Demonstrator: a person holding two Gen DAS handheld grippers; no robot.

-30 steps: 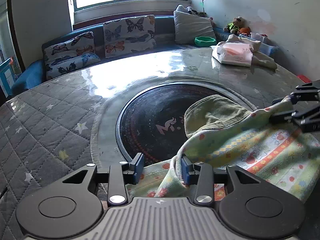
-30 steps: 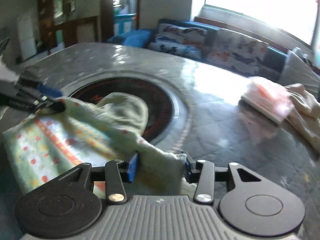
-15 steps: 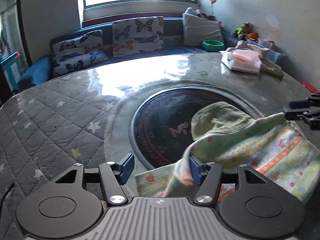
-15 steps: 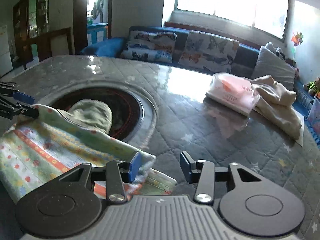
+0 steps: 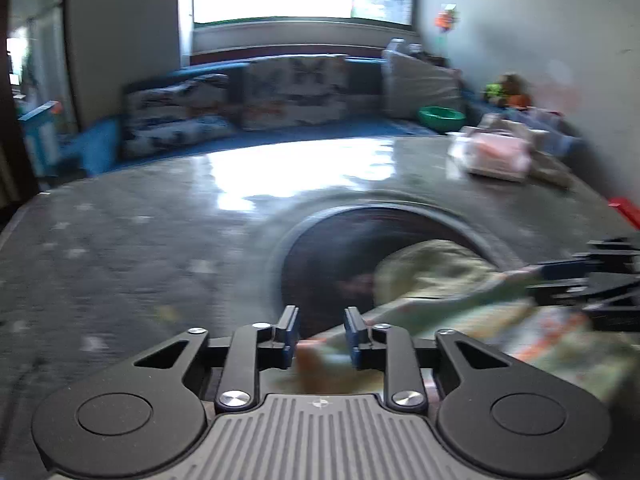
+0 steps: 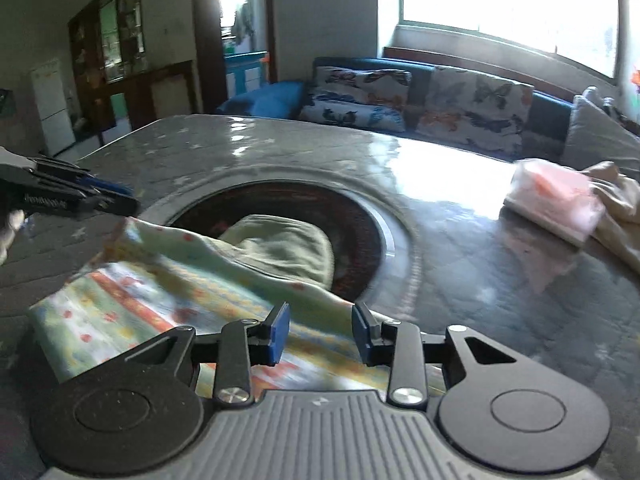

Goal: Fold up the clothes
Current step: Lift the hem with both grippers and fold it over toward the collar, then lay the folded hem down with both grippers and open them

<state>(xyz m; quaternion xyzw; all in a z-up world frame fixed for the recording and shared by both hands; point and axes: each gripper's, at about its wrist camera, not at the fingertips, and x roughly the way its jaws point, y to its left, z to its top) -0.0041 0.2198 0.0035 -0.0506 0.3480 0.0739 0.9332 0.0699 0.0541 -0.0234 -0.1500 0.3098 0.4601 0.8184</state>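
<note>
A patterned child's garment (image 6: pixel 120 312) in pale green with orange and red print lies half folded at the table's near side. Its plain olive part (image 6: pixel 280 244) rests over the dark round centre. My right gripper (image 6: pixel 320 332) has the folded edge lying between its jaws, which are closing with a gap still showing. In the blurred left wrist view the garment (image 5: pixel 540 340) rises toward the right gripper (image 5: pixel 536 280). My left gripper (image 5: pixel 320 336) is closing too, with a garment corner low between its jaws and no pad pressing it. From the right wrist, the left gripper (image 6: pixel 128 202) hangs just above that raised corner.
The round table (image 6: pixel 480 280) has a grey quilted cover with stars. A folded pink and white bundle (image 6: pixel 556 200) and a beige garment (image 6: pixel 616 208) lie at its far right. A sofa with butterfly cushions (image 6: pixel 476 100) and a green bowl (image 5: pixel 440 116) stand behind.
The left jaws opened wide, let the bunched garment corner drop, then narrowed again. The right jaws let their bunch slip out flat and have narrowed. The left view is now blurred.
</note>
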